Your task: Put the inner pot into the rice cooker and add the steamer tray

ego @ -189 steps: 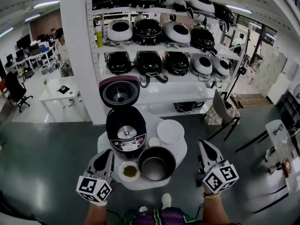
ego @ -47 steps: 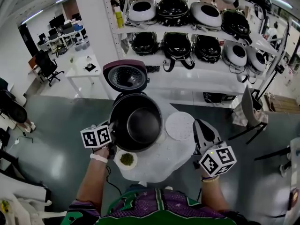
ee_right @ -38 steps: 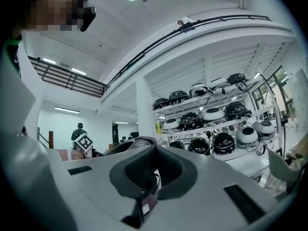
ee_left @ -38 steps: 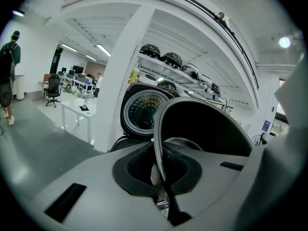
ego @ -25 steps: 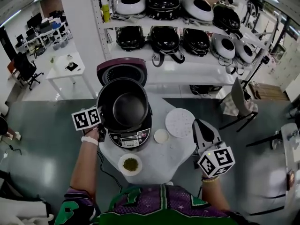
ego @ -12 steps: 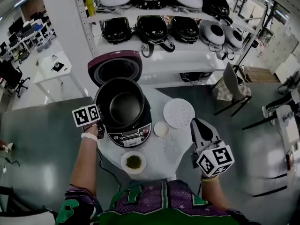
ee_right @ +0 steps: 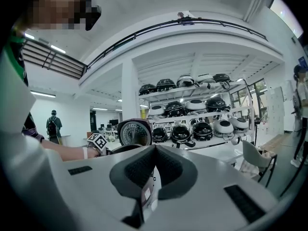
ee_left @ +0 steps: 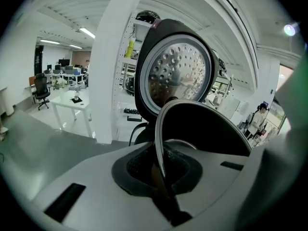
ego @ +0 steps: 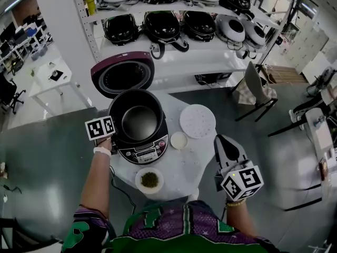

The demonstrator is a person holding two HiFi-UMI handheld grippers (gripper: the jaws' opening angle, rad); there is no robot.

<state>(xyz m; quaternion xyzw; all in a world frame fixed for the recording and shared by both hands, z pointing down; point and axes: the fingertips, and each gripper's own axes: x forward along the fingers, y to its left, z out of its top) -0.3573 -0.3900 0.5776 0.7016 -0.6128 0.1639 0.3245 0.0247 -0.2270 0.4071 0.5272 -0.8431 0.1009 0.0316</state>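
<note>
The dark inner pot (ego: 139,121) sits down in the body of the black rice cooker (ego: 145,154), whose maroon lid (ego: 122,74) stands open behind it. My left gripper (ego: 111,136) is shut on the pot's left rim; in the left gripper view the thin metal rim (ee_left: 159,143) runs between the closed pads, with the lid's perforated inner plate (ee_left: 178,76) beyond. The white round steamer tray (ego: 197,121) lies flat on the table to the cooker's right. My right gripper (ego: 227,143) hovers shut and empty near the table's front right, short of the tray.
A small white cup (ego: 179,140) stands between cooker and tray. A white bowl of green grains (ego: 149,179) sits near the round table's front edge (ego: 174,194). Shelves of several rice cookers (ego: 174,22) rise behind. A chair (ego: 253,91) stands to the right.
My left gripper has come down with the pot, which has sunk from above the cooker into its body. The right gripper has dropped slightly and stays shut.
</note>
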